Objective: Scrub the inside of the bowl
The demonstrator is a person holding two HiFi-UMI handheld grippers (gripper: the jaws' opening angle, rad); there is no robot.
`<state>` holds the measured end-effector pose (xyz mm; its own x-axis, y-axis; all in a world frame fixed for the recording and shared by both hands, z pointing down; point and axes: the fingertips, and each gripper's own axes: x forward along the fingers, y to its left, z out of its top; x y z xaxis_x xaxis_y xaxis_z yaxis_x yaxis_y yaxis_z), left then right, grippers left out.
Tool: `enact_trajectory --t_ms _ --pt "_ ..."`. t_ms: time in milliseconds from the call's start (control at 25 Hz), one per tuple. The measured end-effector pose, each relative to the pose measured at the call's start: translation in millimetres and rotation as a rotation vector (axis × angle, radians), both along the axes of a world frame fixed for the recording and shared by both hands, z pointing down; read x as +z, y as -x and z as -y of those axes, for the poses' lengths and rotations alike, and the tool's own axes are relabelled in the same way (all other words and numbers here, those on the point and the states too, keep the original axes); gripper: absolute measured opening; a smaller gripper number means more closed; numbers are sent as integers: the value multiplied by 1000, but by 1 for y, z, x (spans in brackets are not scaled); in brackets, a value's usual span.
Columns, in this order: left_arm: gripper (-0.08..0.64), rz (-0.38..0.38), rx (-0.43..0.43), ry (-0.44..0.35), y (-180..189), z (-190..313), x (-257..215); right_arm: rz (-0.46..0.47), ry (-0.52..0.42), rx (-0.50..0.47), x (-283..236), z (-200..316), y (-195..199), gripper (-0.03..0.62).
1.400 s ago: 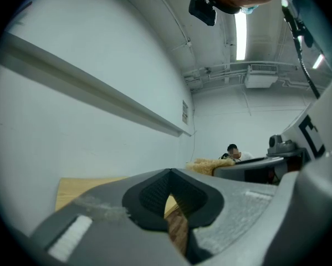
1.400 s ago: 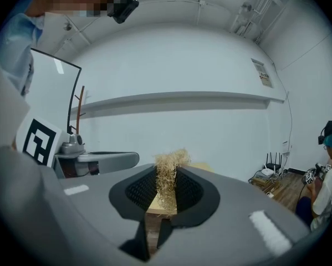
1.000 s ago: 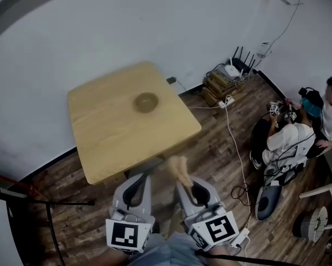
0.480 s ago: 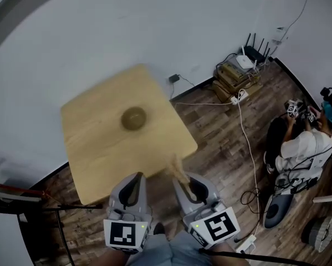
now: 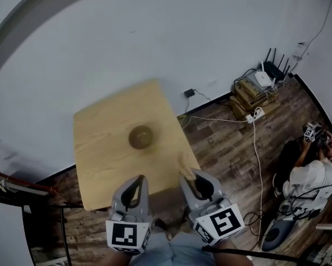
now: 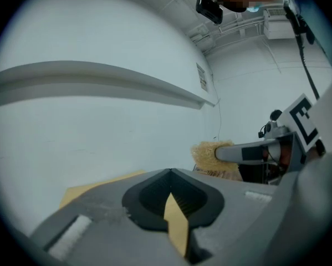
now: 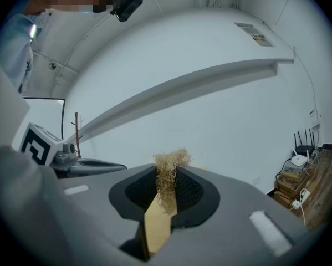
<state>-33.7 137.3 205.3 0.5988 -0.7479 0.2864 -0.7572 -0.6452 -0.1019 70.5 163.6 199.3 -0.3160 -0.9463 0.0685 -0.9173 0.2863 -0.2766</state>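
While my right gripper (image 5: 191, 182) clamps a straw scrubber (image 5: 184, 162), my left gripper (image 5: 138, 183) is closed on nothing. Both hover by the near edge of the table (image 5: 99, 165); the bowl (image 5: 141, 137) sits mid-table.

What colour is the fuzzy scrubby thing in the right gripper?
Pale straw-yellow: the scrubber, pinched in the right gripper, shows best in the right gripper view.

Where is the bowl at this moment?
In the head view, the small round brown bowl sits near the middle of the light wooden table, ahead of the left gripper and right gripper, touching neither.
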Motion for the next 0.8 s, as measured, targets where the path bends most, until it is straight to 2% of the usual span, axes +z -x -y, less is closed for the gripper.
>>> enact_trajectory --t_ms 200,400,560,800 --pt "20 -22 -82 -18 14 18 -6 -14 -19 -67 -6 26 8 66" --pt "20 -50 -159 3 40 48 3 -50 -4 -118 -4 62 25 66" --pt "20 -86 -182 16 50 77 12 -85 4 -138 -2 95 34 66" --pt "20 -107 -210 82 68 126 41 -120 57 -167 19 142 54 66"
